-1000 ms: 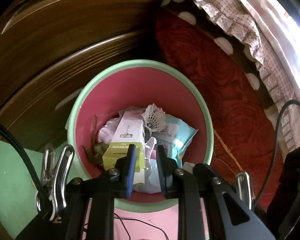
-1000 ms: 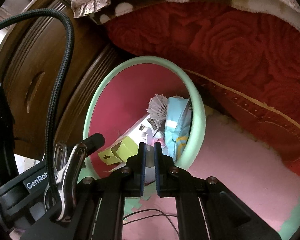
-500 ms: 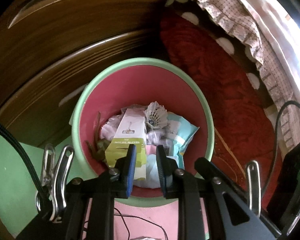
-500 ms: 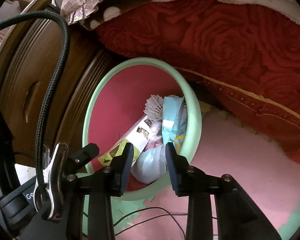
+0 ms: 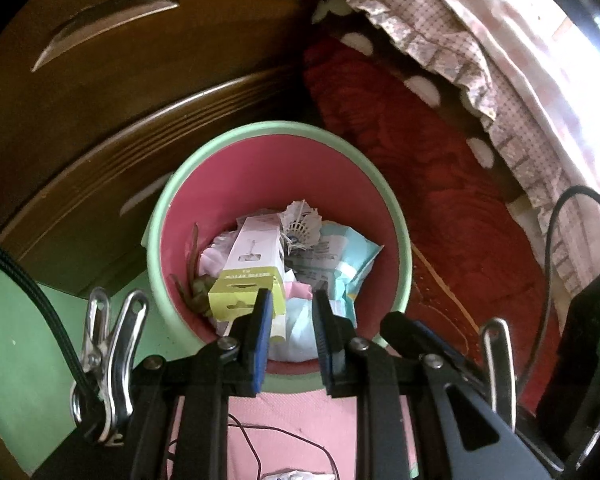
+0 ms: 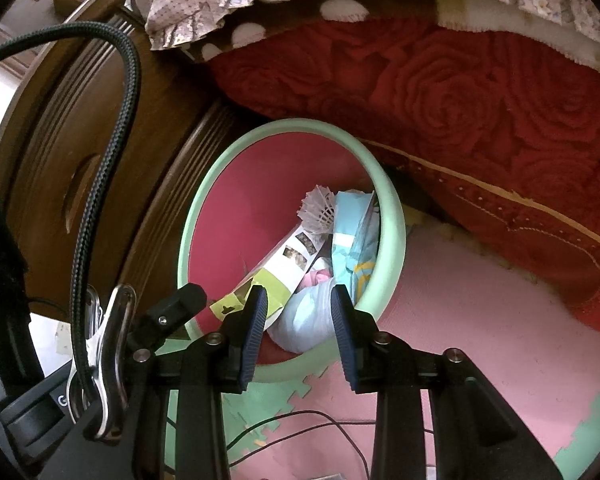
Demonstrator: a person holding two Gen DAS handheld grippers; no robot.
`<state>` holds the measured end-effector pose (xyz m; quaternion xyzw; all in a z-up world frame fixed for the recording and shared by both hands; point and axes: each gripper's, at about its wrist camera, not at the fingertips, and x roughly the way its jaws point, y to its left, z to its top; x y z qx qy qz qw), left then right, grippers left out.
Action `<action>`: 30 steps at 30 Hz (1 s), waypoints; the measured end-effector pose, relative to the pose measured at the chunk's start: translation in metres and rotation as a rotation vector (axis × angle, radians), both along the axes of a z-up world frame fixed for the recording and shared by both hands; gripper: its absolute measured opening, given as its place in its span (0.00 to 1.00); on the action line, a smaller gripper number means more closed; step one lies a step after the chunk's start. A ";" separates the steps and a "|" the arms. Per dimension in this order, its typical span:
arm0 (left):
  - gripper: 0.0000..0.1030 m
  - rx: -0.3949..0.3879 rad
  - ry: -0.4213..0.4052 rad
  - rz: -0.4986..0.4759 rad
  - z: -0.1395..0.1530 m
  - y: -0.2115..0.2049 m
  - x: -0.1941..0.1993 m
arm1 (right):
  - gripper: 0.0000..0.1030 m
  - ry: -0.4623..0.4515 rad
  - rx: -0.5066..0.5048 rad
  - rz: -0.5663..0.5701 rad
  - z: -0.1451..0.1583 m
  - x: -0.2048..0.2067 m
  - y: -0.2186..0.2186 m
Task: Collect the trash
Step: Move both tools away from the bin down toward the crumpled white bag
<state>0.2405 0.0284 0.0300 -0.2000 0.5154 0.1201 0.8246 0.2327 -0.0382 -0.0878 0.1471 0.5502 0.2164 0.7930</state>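
Observation:
A round bin with a mint-green rim and red inside stands on the floor; it also shows in the right wrist view. In it lie a white and yellow-green carton, a shuttlecock, a light blue packet and a pale crumpled bag, also seen from the right wrist. My left gripper is open and empty above the bin's near edge. My right gripper is open and empty, its jaws either side of the crumpled bag without touching it.
Dark wooden furniture stands behind and left of the bin. A red rose-patterned blanket hangs from the bed on the right. Pink and green foam floor mats lie below, with a thin cable across them.
The right gripper went from shut to open and let the pale crumpled bag drop into the bin. Both grippers have drawn back a little from the bin.

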 end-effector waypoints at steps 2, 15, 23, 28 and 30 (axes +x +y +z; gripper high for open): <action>0.20 0.002 -0.007 -0.006 0.002 -0.002 -0.004 | 0.33 -0.007 0.001 0.005 0.004 -0.004 0.000; 0.20 0.002 -0.024 -0.013 0.021 -0.015 -0.036 | 0.33 -0.031 -0.001 -0.003 0.024 -0.034 -0.006; 0.20 0.062 -0.026 -0.067 0.037 -0.031 -0.064 | 0.33 -0.075 -0.035 0.013 0.041 -0.060 -0.020; 0.20 0.092 -0.021 -0.088 0.043 -0.038 -0.082 | 0.33 -0.090 -0.025 0.018 0.051 -0.076 -0.024; 0.20 0.106 -0.023 -0.093 0.046 -0.042 -0.092 | 0.33 -0.100 -0.031 0.032 0.055 -0.083 -0.022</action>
